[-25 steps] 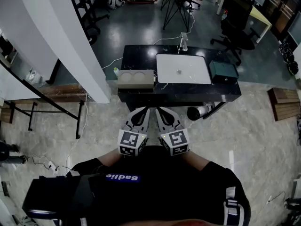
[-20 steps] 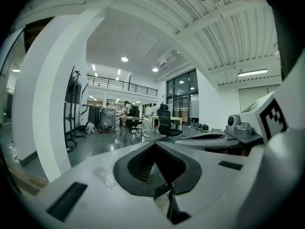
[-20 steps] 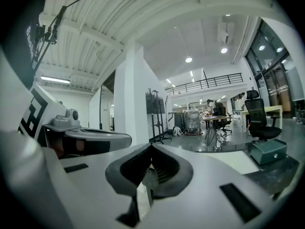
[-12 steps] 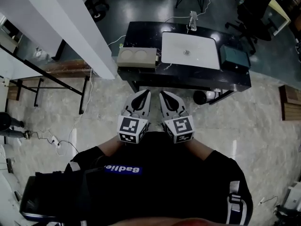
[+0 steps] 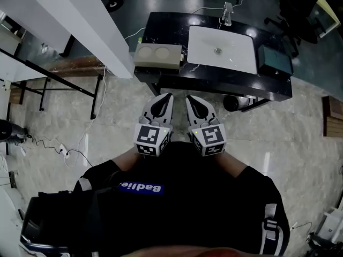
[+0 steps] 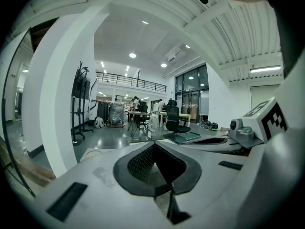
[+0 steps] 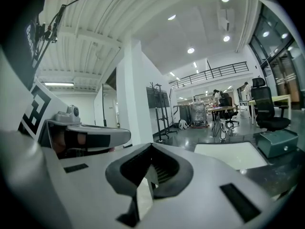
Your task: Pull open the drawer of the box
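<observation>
Close against your chest, well short of the black table (image 5: 214,88), you hold the left gripper (image 5: 166,97) and right gripper (image 5: 189,99) side by side, both pinched together on nothing, seemingly just waiting, since the beige box (image 5: 157,57) sits untouched at the table's left end.

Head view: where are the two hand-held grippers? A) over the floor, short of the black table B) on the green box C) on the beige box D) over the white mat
A: left hand-held gripper and right hand-held gripper both hang over the floor, short of the black table.
</observation>
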A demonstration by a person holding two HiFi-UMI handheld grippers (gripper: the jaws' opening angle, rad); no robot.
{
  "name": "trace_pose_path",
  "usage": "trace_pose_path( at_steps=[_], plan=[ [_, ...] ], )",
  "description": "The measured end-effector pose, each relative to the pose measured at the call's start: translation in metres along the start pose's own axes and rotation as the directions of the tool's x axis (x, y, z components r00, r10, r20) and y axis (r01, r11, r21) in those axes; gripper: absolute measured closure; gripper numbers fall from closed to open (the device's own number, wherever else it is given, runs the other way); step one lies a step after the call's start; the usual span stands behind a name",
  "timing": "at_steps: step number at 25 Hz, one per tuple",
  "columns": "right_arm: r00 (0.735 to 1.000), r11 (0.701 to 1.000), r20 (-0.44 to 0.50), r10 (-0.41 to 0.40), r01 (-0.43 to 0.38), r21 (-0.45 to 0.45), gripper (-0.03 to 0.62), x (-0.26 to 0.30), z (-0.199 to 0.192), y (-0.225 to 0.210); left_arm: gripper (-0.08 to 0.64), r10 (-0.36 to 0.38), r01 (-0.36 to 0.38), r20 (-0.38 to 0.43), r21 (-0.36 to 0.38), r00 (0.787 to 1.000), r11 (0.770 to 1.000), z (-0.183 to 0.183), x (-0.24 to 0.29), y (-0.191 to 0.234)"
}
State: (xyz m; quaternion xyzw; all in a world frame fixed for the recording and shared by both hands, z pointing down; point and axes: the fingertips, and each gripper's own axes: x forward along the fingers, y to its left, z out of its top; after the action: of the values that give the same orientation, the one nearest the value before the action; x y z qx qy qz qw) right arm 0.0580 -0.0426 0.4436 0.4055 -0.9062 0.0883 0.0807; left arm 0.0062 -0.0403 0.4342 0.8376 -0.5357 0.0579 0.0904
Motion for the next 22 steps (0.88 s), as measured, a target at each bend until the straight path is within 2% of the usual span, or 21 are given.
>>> trace_pose_path(
  at_steps=[5,15,22],
  plan=[
    [1.0,1.0,-0.015,-0.025,0.025,-0.002,0.592,0.043,0.007,-0.007,0.575,-0.019,0.019,0.009,-0.019,1.0,1.0,0.005,0.026,0.043],
    [0.996,0.996,-0.02,-0.092,0.092,-0.01,0.592,0.16,0.045,-0.012,0.575,-0.075,0.077,0.052,-0.024,0.996,0.997,0.043,0.08,0.161],
    [0.98,0.981,-0.048,-0.191,0.192,0.02,0.592,0.194,0.048,-0.034,0.575,-0.142,0.143,0.028,-0.042,0.989,0.989,0.041,0.11,0.198]
  ],
)
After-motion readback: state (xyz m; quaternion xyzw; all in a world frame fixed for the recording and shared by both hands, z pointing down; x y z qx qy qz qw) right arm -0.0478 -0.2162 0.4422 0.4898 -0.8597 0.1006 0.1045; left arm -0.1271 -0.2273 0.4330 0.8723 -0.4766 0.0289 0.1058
